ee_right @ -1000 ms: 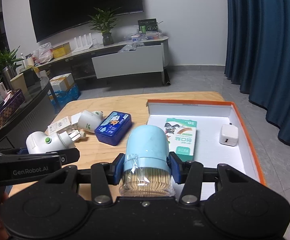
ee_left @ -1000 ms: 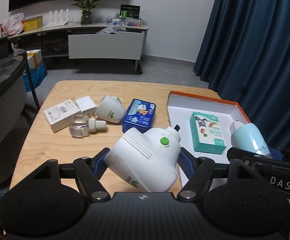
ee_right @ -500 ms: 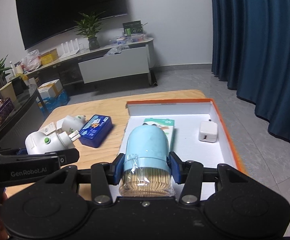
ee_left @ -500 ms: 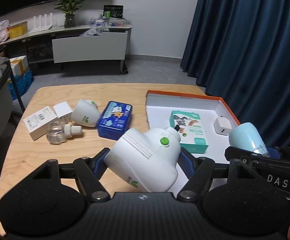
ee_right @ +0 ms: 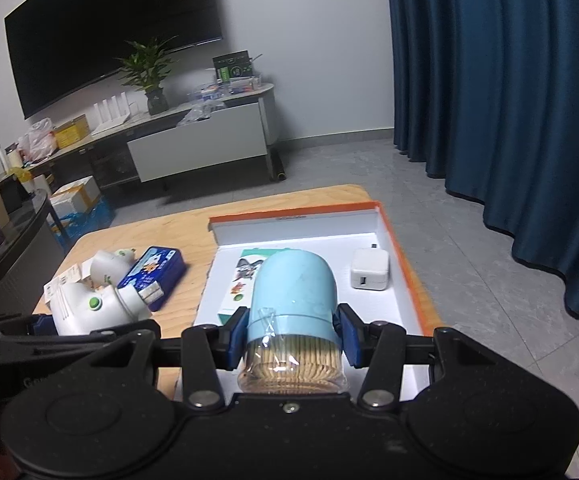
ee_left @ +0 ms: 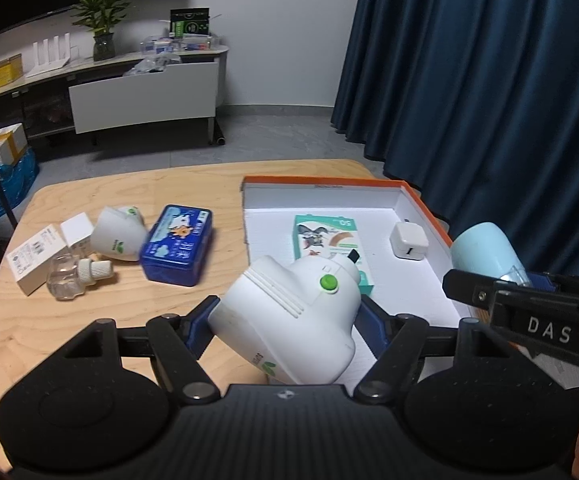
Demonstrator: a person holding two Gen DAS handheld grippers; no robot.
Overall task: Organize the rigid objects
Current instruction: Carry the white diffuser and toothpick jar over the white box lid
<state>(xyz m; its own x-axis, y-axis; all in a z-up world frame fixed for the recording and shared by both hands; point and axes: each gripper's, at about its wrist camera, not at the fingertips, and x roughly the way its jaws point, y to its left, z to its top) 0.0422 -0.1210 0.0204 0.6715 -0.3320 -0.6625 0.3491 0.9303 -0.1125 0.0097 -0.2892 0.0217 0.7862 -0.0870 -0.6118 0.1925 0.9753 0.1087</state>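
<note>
Left gripper (ee_left: 285,316): we see jaws clamped on white plug-in device (ee_left: 289,320), hiding the teal box's (ee_left: 323,236) corner.
Right gripper (ee_right: 291,334): jaws clamped on toothpick jar (ee_right: 291,308) (base cut off).

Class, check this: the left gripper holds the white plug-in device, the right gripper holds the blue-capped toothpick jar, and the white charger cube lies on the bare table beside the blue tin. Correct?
Not quite. The white charger cube lies inside the orange-edged box, as the right wrist view shows, not beside the blue tin. The rest stands.
</note>
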